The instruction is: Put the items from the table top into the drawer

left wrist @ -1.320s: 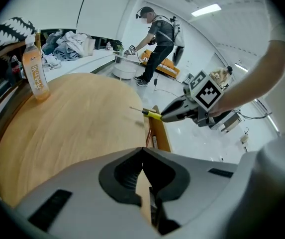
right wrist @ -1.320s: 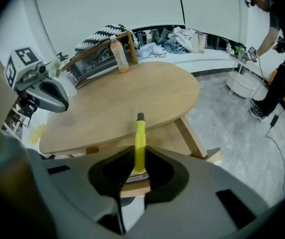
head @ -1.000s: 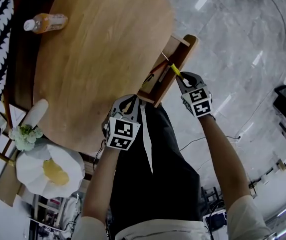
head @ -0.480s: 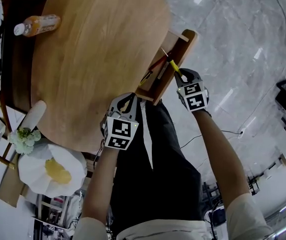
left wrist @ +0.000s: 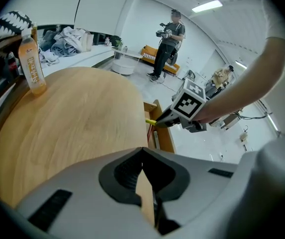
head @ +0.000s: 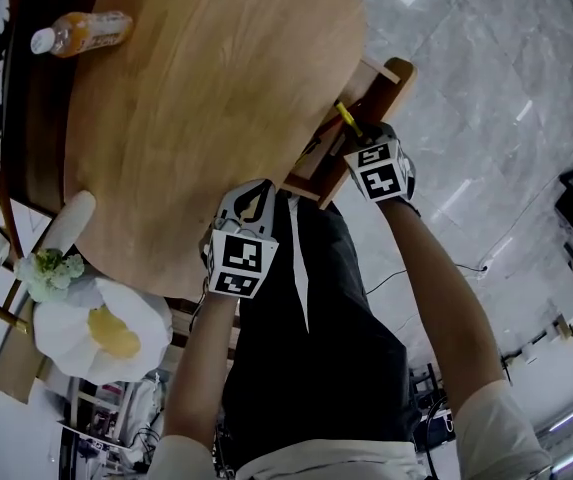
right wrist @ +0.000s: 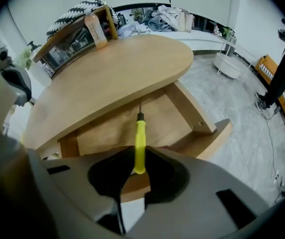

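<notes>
Now my R gripper [head: 358, 140] clamps the prob. light, stiff yellow-handled screwdriver [right wrist: 140, 133] mid-handle, tip at 12 o'clock over the open wooden drawer [right wrist: 192, 114]; L gripper [left wrist: 143, 168] closed, empty.

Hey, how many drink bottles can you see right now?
1. An orange drink bottle sits by the far edge of the round table, on the side away from the open drawer. Others may be hidden out of frame.

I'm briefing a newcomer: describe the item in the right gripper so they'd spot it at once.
From the oval wooden table an open drawer juts out. Above it the right gripper clamps a screwdriver; its bright yellow handle and thin dark shaft stand out against the bare wood.
</notes>
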Tool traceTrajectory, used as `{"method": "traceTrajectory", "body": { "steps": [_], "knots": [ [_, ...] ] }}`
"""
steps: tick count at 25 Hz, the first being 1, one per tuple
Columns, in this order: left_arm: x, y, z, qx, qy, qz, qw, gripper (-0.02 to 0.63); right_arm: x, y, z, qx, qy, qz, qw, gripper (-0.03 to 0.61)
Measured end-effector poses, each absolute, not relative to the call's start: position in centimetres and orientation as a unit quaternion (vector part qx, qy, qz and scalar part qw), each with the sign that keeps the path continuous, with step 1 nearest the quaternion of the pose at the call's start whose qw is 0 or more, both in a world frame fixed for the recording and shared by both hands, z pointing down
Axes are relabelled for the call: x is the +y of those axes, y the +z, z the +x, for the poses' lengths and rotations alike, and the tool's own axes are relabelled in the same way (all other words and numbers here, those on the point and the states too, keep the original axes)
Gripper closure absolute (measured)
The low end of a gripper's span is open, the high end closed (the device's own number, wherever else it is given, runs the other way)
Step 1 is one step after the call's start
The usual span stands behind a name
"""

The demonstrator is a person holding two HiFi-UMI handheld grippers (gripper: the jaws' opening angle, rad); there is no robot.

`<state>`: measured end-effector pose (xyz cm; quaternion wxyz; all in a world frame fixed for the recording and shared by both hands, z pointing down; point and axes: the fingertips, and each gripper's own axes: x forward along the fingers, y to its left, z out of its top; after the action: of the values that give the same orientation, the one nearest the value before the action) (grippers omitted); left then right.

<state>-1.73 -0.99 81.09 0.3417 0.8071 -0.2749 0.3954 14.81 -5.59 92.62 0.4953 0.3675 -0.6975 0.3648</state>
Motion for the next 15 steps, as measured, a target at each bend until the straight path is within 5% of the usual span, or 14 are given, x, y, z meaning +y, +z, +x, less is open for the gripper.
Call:
{"method": "traceTrajectory", "body": {
  "steps": [15],
  "knots": [
    [-0.3, 75.2, -2.7, -0.303, 0.384, 0.805, 0.335, 0.592, -4.4, 84.0, 14.9, -0.742, 0.338, 0.343, 0.466, 0.466]
  ]
}}
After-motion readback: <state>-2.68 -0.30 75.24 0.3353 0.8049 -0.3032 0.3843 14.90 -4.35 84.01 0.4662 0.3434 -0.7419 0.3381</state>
